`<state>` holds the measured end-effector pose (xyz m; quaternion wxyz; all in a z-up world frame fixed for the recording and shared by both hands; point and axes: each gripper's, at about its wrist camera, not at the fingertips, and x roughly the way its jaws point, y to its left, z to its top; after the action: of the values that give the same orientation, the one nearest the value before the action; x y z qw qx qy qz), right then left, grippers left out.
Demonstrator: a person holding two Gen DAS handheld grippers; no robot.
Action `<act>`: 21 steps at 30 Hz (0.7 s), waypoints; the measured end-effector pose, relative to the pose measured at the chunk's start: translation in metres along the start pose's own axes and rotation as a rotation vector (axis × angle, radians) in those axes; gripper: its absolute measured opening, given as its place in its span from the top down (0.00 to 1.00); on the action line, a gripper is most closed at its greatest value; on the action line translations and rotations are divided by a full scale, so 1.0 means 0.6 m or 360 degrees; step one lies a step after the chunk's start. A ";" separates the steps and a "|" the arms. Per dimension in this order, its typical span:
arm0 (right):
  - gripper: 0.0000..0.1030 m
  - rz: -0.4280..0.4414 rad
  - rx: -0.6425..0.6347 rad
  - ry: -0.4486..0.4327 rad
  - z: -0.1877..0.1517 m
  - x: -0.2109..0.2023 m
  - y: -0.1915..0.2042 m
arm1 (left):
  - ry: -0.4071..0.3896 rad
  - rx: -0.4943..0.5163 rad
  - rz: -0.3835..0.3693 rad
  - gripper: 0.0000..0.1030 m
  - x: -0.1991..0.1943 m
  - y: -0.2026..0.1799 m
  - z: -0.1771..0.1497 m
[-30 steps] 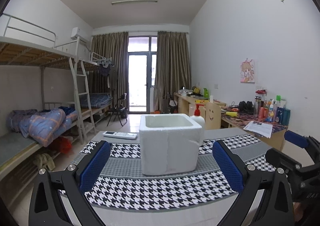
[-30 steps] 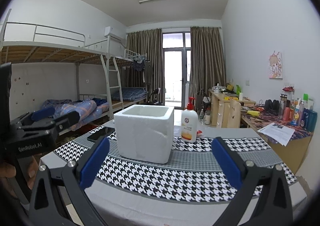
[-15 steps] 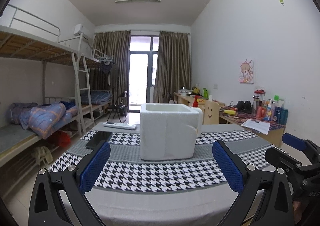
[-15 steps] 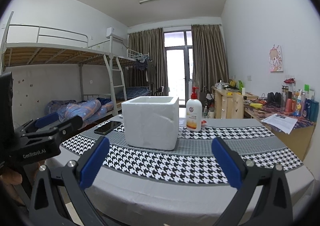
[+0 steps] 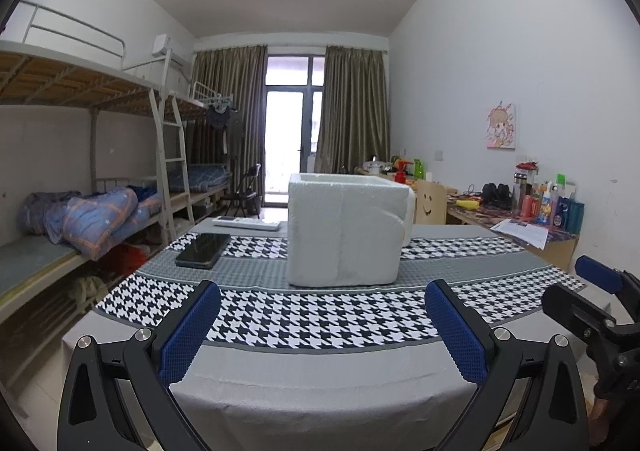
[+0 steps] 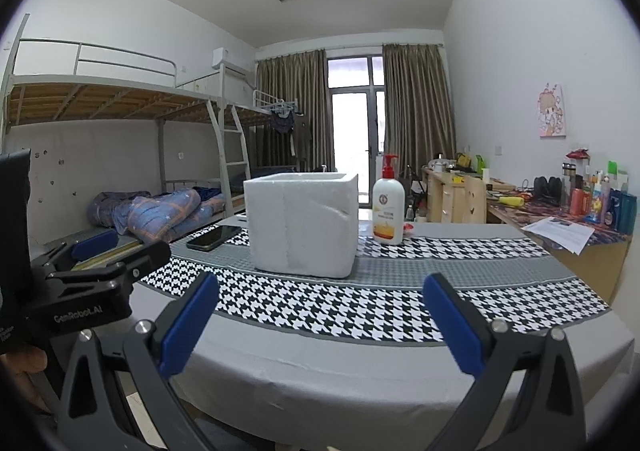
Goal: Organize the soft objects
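Both viewpoints lowered and drawn back from the table (image 5: 320,383) over the last second, left claw (image 5: 322,325) and right claw (image 6: 320,319) spread wide and empty, white foam box (image 5: 346,229) mid-table beyond both, no soft object yet engaged.

Table (image 6: 360,363): one white foam box (image 6: 302,223); one pump bottle of lotion (image 6: 387,207); one black phone (image 5: 203,250); one white remote control (image 5: 246,224); one houndstooth cloth (image 5: 320,315). Two grippers, left gripper (image 5: 320,335), right gripper (image 6: 320,325).
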<state>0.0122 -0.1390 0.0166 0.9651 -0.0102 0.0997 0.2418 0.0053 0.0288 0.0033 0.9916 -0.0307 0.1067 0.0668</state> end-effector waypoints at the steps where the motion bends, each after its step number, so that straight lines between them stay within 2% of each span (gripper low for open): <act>1: 0.00 -0.0007 0.0003 0.0001 -0.001 0.002 -0.002 | 0.0003 -0.0002 0.0011 0.01 0.003 0.001 -0.002; 7: 0.00 -0.0018 0.0018 0.0021 -0.004 0.007 -0.002 | 0.0019 0.0008 0.0013 0.01 0.005 -0.006 0.001; 18: 0.00 -0.0028 -0.0011 -0.0041 0.004 -0.021 0.001 | -0.0090 0.0031 0.0025 0.01 -0.038 -0.014 0.019; 21: 0.00 -0.0025 -0.0011 -0.0030 0.002 -0.018 0.001 | -0.0079 0.0039 0.0038 0.01 -0.032 -0.011 0.019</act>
<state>0.0026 -0.1433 0.0197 0.9679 -0.0120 0.0896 0.2346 -0.0101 0.0206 0.0187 0.9933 -0.0157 0.0833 0.0781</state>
